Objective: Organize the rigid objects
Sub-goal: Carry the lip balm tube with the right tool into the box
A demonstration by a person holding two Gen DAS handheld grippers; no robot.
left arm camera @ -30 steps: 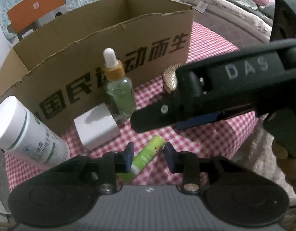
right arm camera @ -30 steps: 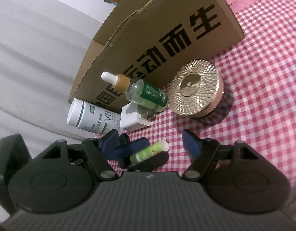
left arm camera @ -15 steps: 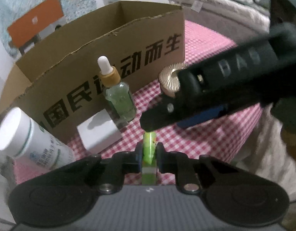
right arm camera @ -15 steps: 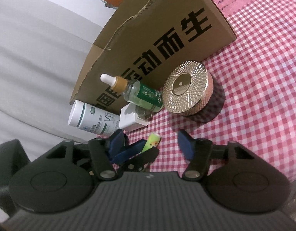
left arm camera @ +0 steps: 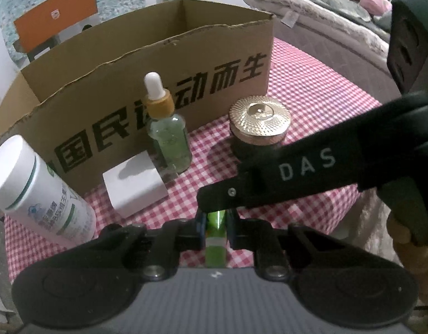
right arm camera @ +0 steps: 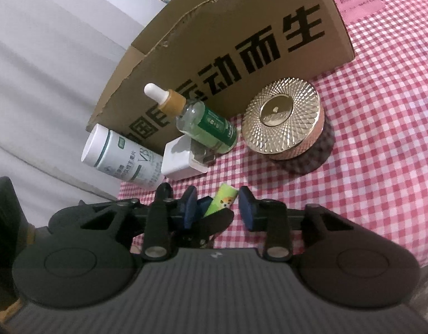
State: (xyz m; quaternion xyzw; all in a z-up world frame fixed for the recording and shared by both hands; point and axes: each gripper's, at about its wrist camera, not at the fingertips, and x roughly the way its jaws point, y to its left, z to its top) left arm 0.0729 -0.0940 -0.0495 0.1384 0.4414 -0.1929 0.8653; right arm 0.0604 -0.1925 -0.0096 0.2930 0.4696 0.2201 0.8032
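Note:
My left gripper (left arm camera: 216,220) is shut on a small green lip-balm tube (left arm camera: 215,243), held lengthwise between the pads; the tube also shows in the right wrist view (right arm camera: 224,198). My right gripper (right arm camera: 218,208) is open and empty, its jaws around the left gripper's tips and the tube; its arm crosses the left wrist view (left arm camera: 311,172). On the red-checked cloth stand a green dropper bottle (left arm camera: 165,128), a gold-lidded jar (left arm camera: 259,128), a white charger block (left arm camera: 134,182) and a white pill bottle (left arm camera: 33,192).
An open cardboard box (left arm camera: 158,64) with black characters stands behind the objects, also in the right wrist view (right arm camera: 241,36). The checked table (left arm camera: 311,89) ends close at front and right. A bed (left arm camera: 325,8) lies beyond at right, an orange chair (left arm camera: 52,22) at far left.
My left gripper closed on the green tube and lifted it off the cloth. My right gripper moved down toward the tube and narrowed its opening, uncovering the gold jar.

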